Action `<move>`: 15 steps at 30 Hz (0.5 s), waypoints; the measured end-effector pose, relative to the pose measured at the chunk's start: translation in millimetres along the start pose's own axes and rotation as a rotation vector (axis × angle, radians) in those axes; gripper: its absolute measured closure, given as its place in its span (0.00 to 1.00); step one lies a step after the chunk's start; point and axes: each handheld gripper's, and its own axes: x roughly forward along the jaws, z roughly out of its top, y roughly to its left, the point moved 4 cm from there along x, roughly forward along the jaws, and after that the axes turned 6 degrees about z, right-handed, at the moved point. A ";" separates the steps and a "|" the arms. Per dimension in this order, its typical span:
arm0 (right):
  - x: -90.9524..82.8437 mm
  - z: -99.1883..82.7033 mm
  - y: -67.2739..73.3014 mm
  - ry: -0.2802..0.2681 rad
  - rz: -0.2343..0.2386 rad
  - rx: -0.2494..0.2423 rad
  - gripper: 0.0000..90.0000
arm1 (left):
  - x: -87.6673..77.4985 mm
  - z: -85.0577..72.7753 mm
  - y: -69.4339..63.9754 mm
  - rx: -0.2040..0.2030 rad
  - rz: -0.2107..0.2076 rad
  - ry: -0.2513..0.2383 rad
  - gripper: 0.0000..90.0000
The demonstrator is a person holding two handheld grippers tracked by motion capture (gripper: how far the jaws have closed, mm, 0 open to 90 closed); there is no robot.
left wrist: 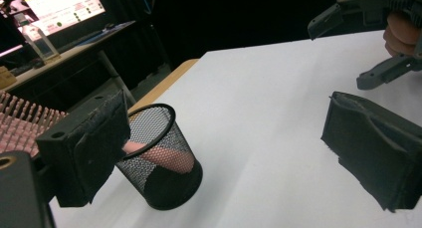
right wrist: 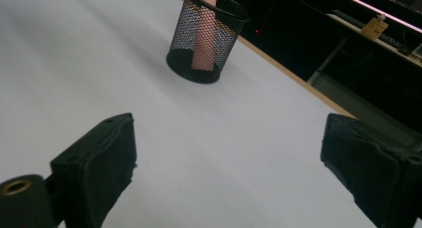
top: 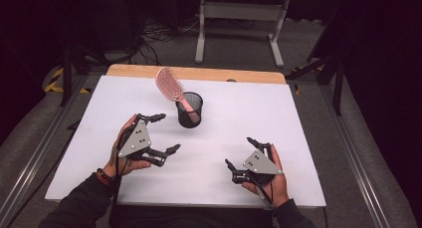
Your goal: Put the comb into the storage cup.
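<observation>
Hairbrush [top: 169,86] — pink, light, stiff plastic — stands handle-down in a black mesh cup [top: 189,110] mid-worktop [top: 298,138], leaning left. My left tongs [top: 162,132] and right tongs [top: 240,152] hover apart, empty. I'd judge the paddle head's edges the safest hold; the cup may tip.

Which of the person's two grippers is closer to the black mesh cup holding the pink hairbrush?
Left. The left gripper sits just beside the black mesh cup, open; the right gripper is farther off, open, toward the table's near edge.
</observation>
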 end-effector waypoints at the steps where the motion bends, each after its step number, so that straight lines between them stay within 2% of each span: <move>1: -0.1 0.0 0.0 0.000 0.000 0.000 0.09 | -0.6 -0.4 -0.4 0.001 -0.003 0.000 0.06; 4: -0.2 0.1 0.0 -0.001 0.000 -0.001 0.09 | -2.6 -1.3 -0.6 0.020 0.002 0.011 0.06; 8: -0.3 0.2 -0.3 -0.004 0.000 -0.001 0.09 | -5.6 -3.3 -3.1 0.019 -0.013 0.014 0.07; 11: -0.4 0.4 -0.1 -0.005 0.002 -0.002 0.09 | -7.9 -6.8 -2.8 0.034 -0.003 0.029 0.06; 15: -0.3 0.5 0.2 -0.005 0.003 -0.002 0.09 | -11.9 -12.5 -2.0 0.022 0.001 0.042 0.06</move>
